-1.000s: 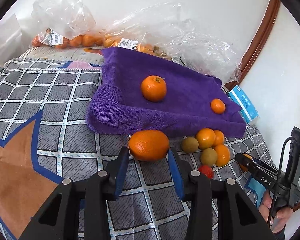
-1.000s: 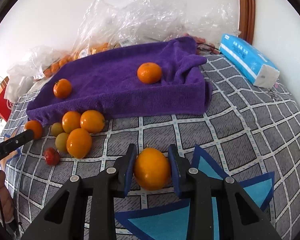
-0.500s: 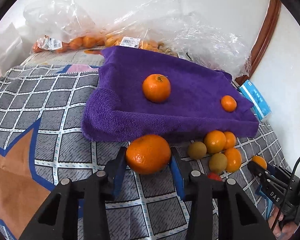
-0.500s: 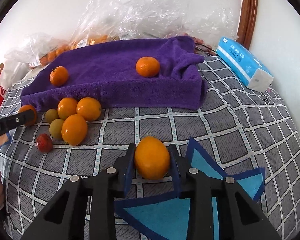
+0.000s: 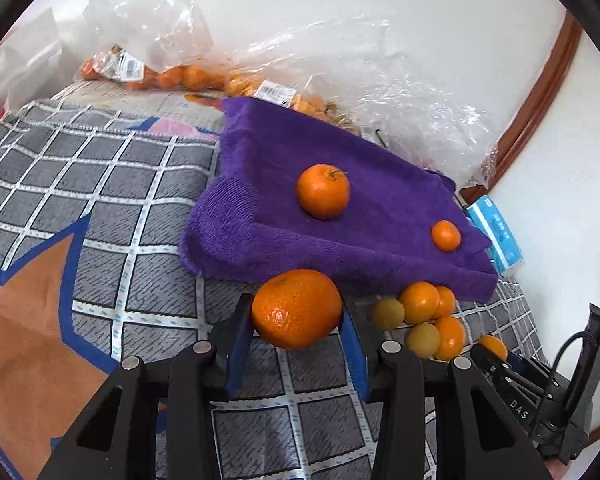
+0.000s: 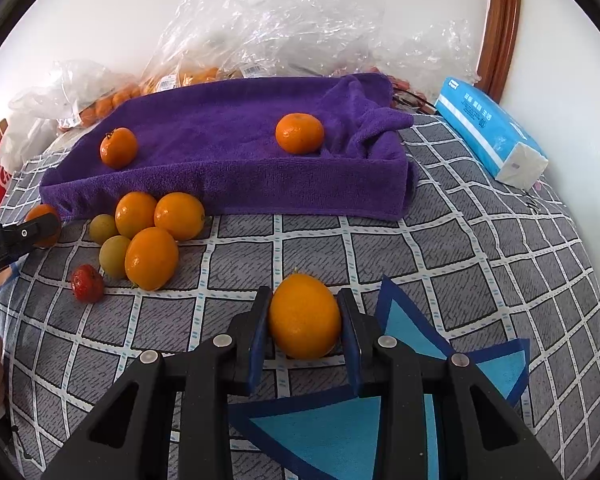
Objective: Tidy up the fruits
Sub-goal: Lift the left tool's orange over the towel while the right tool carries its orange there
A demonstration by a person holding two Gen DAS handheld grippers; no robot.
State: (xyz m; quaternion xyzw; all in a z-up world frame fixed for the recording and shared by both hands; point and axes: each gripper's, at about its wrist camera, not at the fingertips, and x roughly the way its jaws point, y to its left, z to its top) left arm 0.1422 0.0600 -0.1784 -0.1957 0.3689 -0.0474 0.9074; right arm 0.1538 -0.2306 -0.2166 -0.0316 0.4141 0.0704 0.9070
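Note:
My left gripper [image 5: 296, 322] is shut on a large orange mandarin [image 5: 296, 308] and holds it above the checked cloth, just short of the purple towel [image 5: 340, 216]. Two mandarins [image 5: 323, 191] lie on the towel. My right gripper [image 6: 304, 322] is shut on a smooth orange [image 6: 304, 316], low over the cloth in front of the purple towel [image 6: 228, 140]. A cluster of loose fruit [image 6: 148, 236] lies by the towel's front left edge, with a red strawberry [image 6: 87, 283] beside it. The left gripper's tip [image 6: 24, 234] shows at the far left.
Clear plastic bags of oranges [image 5: 172, 76] lie behind the towel against the white wall. A blue tissue pack [image 6: 492, 136] lies at the right by the wall. A brown wooden frame [image 6: 500, 20] stands in the corner. The right gripper's body [image 5: 540, 400] shows at lower right.
The left gripper closed on the large mandarin and lifted it toward the towel. The right gripper kept its orange and shifted slightly forward.

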